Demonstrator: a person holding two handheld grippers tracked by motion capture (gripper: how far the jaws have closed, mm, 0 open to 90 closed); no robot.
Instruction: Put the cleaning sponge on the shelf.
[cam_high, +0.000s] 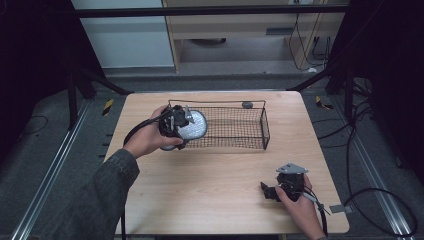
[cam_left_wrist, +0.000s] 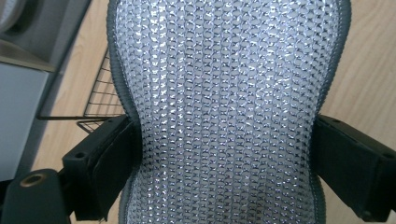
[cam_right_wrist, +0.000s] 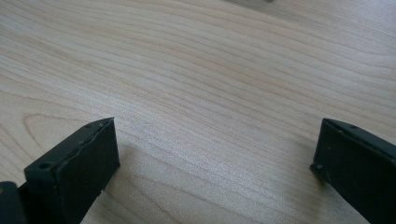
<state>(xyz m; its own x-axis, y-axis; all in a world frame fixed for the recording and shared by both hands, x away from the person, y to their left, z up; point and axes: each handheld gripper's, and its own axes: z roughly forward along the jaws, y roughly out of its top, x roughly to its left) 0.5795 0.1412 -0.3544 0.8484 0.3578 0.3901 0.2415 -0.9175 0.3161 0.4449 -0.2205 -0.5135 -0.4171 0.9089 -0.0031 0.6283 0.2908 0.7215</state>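
left gripper (cam_high: 184, 126) raised at left end of black wire mesh basket (cam_high: 250, 131), jaws clamped on sides of silver sparkly woven pad with grey edging (cam_left_wrist: 224, 107), pad pinched narrower where gripped, held over basket's left rim. left hand (cam_high: 147, 140) wraps gripper from behind, forearm angled in from lower left. right gripper (cam_high: 267, 191) low over light wooden table (cam_right_wrist: 210, 84) near front right, jaws wide apart, empty.

Silvery, glittering mesh weave with grey edging on the pad (cam_left_wrist: 224, 116); black wire grid on the basket (cam_high: 240, 131) beside it; pale wood grain on the table (cam_right_wrist: 210, 84).
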